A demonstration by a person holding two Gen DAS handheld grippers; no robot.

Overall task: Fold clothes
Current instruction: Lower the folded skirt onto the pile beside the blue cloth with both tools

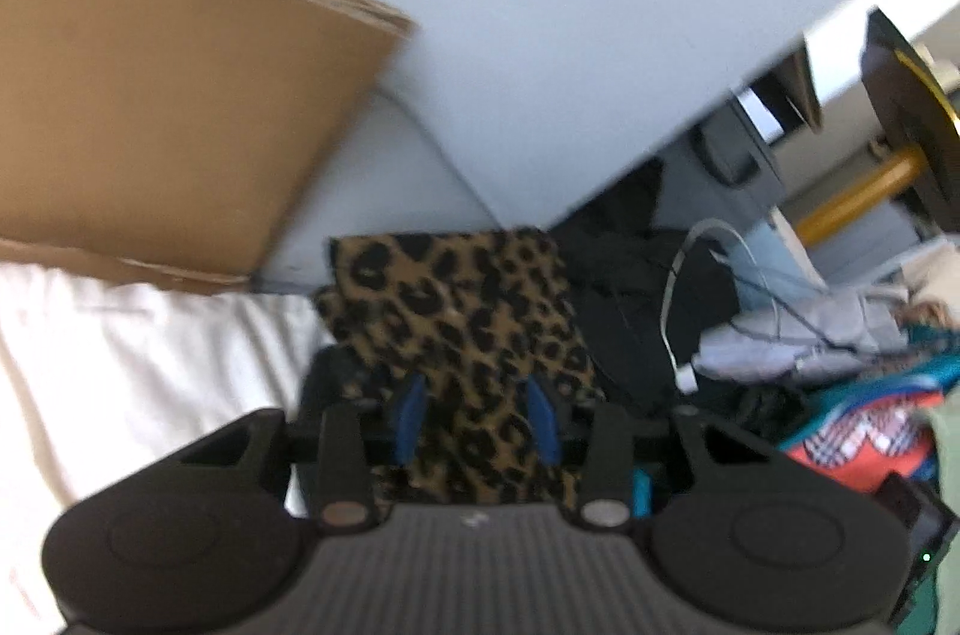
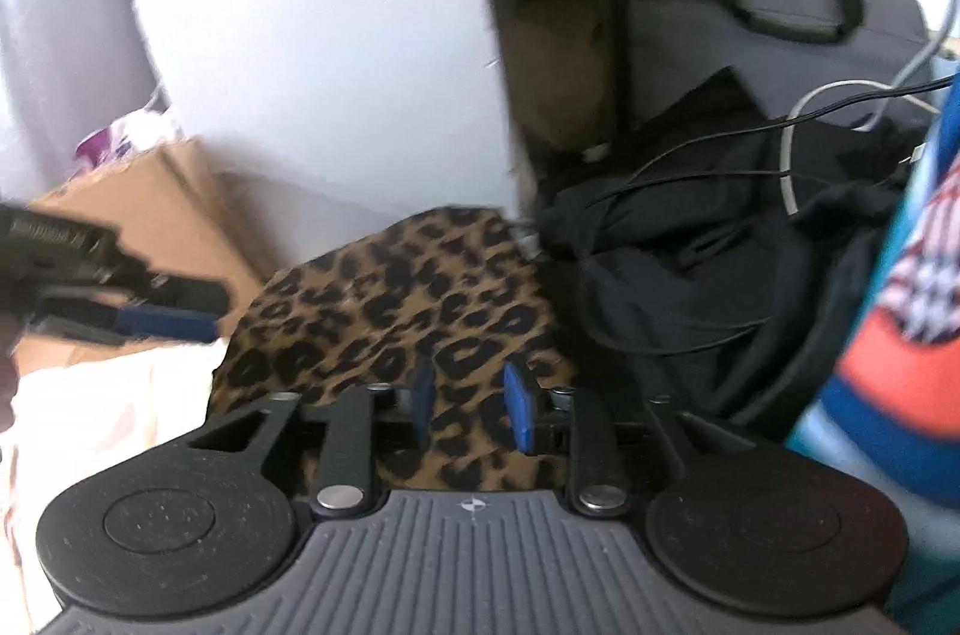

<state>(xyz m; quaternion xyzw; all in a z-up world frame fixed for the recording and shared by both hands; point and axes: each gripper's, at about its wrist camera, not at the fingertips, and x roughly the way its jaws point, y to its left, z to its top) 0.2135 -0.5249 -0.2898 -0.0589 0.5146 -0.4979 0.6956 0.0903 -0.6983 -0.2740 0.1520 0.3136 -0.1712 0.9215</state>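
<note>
A folded leopard-print garment [image 1: 456, 323] lies on a white sheet [image 1: 120, 365], its far edge against a grey panel. In the left wrist view my left gripper [image 1: 475, 416] hovers over the garment's near part, its blue pads [image 1: 409, 413] apart with only flat cloth showing beneath them. My right gripper [image 2: 471, 410] stands over the same leopard garment [image 2: 390, 311] with its blue pads [image 2: 519, 413] parted and nothing pinched. The left gripper [image 2: 207, 308] also shows at the left of the right wrist view, just off the garment's left edge.
A cardboard box [image 1: 156, 95] stands at the back left on the sheet. To the garment's right lies a heap of black clothes [image 2: 690, 263] with a white cable [image 1: 672, 311] and black wires. A teal and orange garment [image 2: 912, 335] and a black bag [image 2: 780, 5] lie further right.
</note>
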